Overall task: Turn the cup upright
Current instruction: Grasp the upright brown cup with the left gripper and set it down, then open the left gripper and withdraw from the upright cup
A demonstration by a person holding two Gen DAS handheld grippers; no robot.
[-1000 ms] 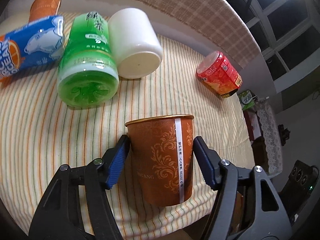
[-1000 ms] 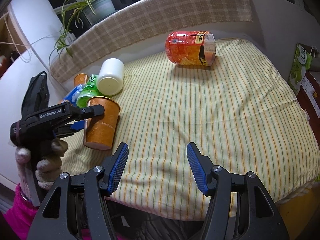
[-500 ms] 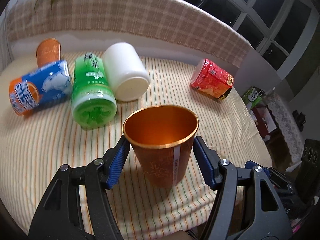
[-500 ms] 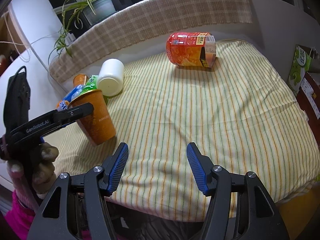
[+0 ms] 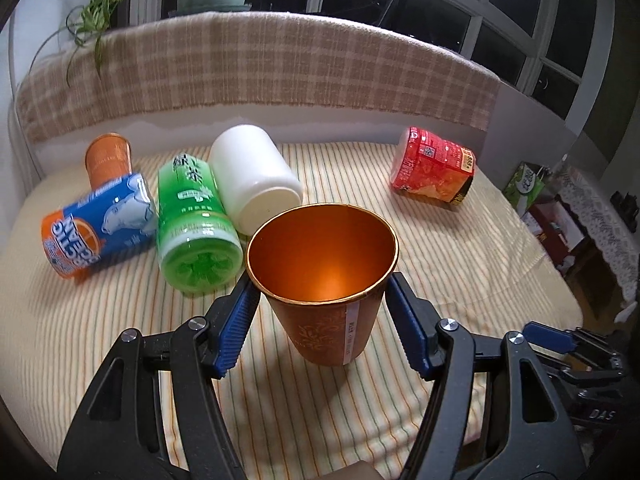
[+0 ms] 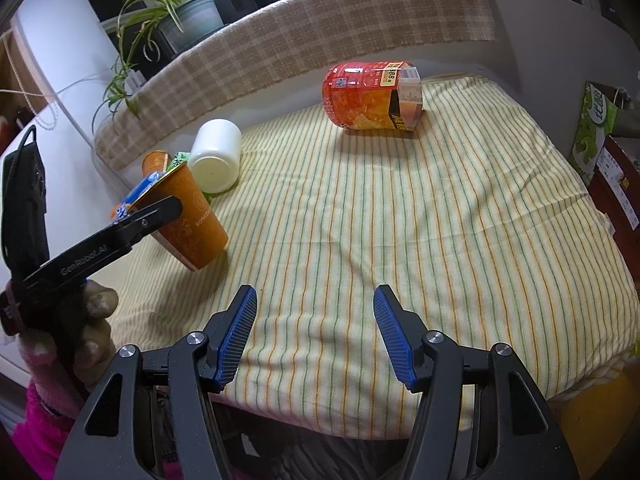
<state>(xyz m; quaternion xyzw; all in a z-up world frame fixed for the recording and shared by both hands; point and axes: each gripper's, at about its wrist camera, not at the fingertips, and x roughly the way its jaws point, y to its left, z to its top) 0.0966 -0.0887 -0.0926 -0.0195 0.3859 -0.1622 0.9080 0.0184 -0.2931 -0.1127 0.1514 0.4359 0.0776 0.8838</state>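
An orange paper cup (image 5: 324, 276) with a gold rim sits between the blue pads of my left gripper (image 5: 320, 300), mouth up and tilted toward the camera. The pads press its sides just under the rim. In the right wrist view the cup (image 6: 192, 224) leans on the striped cloth with its base touching, held by the left gripper (image 6: 120, 236). My right gripper (image 6: 314, 336) is open and empty above the near edge of the cloth.
Lying on the striped cloth (image 5: 460, 264) are a blue can (image 5: 100, 232), a green bottle (image 5: 192, 220), a white jar (image 5: 256, 180), a second orange cup (image 5: 108, 158) and a red container (image 5: 434, 172). A checked backrest (image 5: 260, 68) runs behind.
The left gripper has tipped the orange cup so its open mouth now faces the camera, and its base has slid to the right on the cloth. The right gripper has stayed still.
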